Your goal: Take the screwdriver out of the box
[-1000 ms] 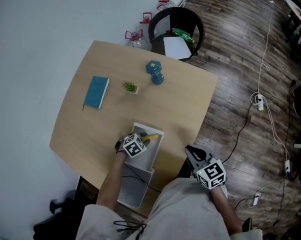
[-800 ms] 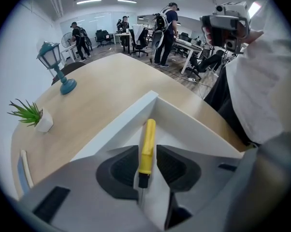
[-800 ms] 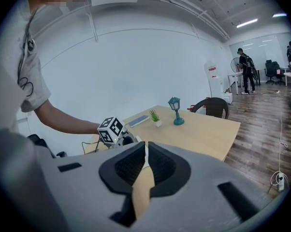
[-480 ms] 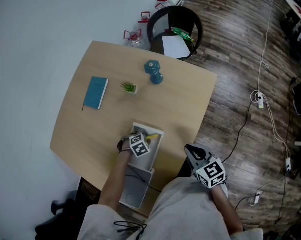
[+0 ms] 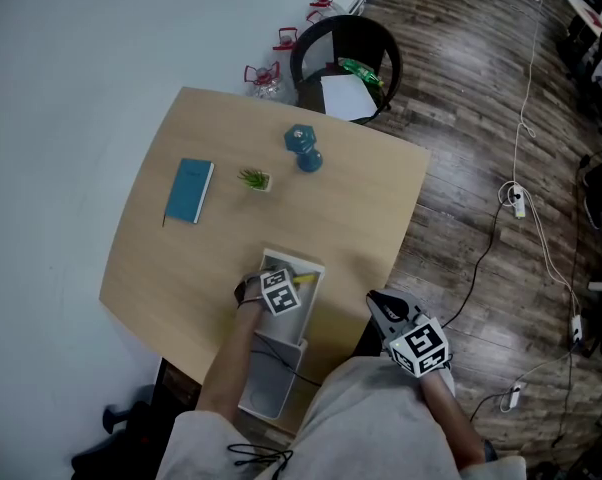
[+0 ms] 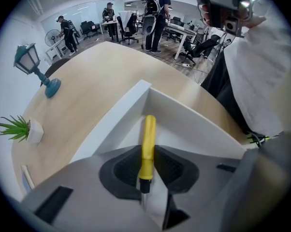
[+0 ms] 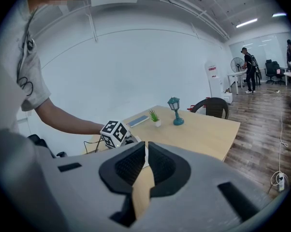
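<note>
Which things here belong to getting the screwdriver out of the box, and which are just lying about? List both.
Job in hand:
yellow-handled screwdriver
white open box holding it
left gripper, jaws closing around the handle

Lying about:
teal book
small green potted plant
teal lantern-shaped ornament
black chair

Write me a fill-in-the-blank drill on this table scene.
1. The left gripper, jaws closing, has the yellow-handled ___ between them.
2. That tool lies inside the white ___.
3. The small potted plant stands between the blue book and the teal ___.
Missing words: screwdriver; box; lamp.
</note>
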A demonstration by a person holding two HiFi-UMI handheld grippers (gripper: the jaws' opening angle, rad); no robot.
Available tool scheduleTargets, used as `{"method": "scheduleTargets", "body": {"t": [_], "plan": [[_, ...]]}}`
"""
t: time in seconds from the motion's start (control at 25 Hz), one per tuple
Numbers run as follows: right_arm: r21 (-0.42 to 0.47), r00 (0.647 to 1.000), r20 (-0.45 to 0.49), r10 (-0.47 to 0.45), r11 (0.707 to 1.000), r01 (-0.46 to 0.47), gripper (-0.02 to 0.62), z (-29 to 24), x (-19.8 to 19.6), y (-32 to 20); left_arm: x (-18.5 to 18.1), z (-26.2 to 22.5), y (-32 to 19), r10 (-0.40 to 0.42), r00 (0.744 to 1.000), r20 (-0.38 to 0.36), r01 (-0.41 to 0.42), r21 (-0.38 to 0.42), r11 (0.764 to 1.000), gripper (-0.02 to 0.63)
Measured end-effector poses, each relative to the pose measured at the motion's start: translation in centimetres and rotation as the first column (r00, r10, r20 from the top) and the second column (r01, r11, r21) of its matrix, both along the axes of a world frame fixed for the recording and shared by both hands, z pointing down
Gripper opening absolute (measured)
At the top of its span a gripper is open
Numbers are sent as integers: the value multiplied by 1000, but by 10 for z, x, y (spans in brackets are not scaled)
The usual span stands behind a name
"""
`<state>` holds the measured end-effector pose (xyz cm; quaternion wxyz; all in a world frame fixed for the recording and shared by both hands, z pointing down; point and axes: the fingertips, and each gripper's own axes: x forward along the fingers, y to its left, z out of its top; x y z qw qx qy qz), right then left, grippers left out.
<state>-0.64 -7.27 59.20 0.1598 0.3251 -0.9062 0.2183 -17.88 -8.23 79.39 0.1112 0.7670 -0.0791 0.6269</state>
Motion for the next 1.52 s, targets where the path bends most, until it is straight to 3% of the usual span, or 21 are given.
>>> {"method": "scheduleTargets", "body": {"t": [0.68, 0.84, 1.04, 1.16, 1.28, 1.52], "plan": [[-5, 1000, 1, -25, 1000, 25, 23, 2, -5, -2, 0, -8, 0, -72, 997, -29, 73, 33, 997, 69], [-5, 999, 3, -43, 999, 43, 23, 1, -8, -2, 1, -21, -4, -109, 992, -59, 114, 82, 990, 69], [-10, 998, -3, -67, 998, 67, 14, 5, -13, 0, -6, -40, -9, -193, 975, -107, 208, 155, 966, 69], [-9, 996, 0, -92, 996, 92, 14, 5, -19, 2, -8, -56, -9, -251, 955, -156, 278, 186, 943, 69], [-6, 993, 3, -122, 993, 122, 14, 4, -27, 3, -15, -74, -11, -316, 924, -215, 362, 227, 904, 69], [-4, 987, 23, -162, 987, 162, 6, 4, -41, 5, -32, -116, -18, -456, 811, -367, 571, 322, 755, 69]]}}
